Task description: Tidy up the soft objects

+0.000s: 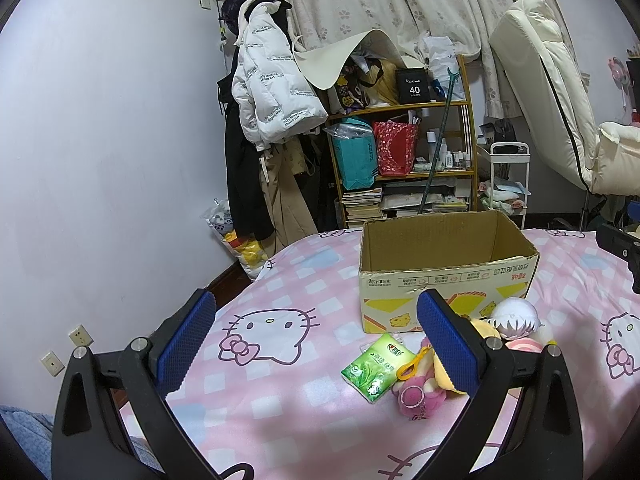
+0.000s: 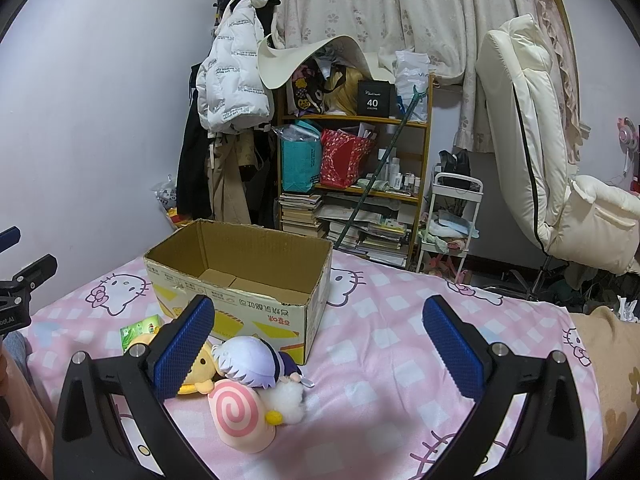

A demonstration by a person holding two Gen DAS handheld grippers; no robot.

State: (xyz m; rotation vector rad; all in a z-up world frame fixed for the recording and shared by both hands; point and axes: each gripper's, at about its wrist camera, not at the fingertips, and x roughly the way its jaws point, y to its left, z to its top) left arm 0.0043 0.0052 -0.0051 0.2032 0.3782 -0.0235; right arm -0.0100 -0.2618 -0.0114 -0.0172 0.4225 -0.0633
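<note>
Left tongs [image 1: 316, 340]: spread wide, nothing between the blue pads, held above the pink checked bed sheet [image 1: 280, 412].

Just right of the sheet's cat print, a green tissue pack [image 1: 376, 368] lies flat on the bed. Touching its right edge, a pink plush keychain [image 1: 416, 394] with a yellow clasp and a metal ring. Partly hidden behind the left tongs' right finger: a yellow plush [image 1: 486, 327] and a white-haired doll [image 1: 514, 317], both right in front of the cardboard box [image 1: 444, 256].

Box stands open-topped on the bed, flaps torn off; the right wrist view shows a bare bottom inside.

Right wrist view: white-haired doll [image 2: 250, 360] lies against the box's front corner, yellow plush [image 2: 200, 376] touching it on the left, a pink spiral-shell snail plush [image 2: 240, 412] in front, a white fluffy ball [image 2: 289, 398] at the snail's right.

Right tongs [image 2: 320, 344]: also wide apart, empty; left finger overlaps the yellow plush in view, contact unclear. Sheet to the right of the toys is bare.
</note>
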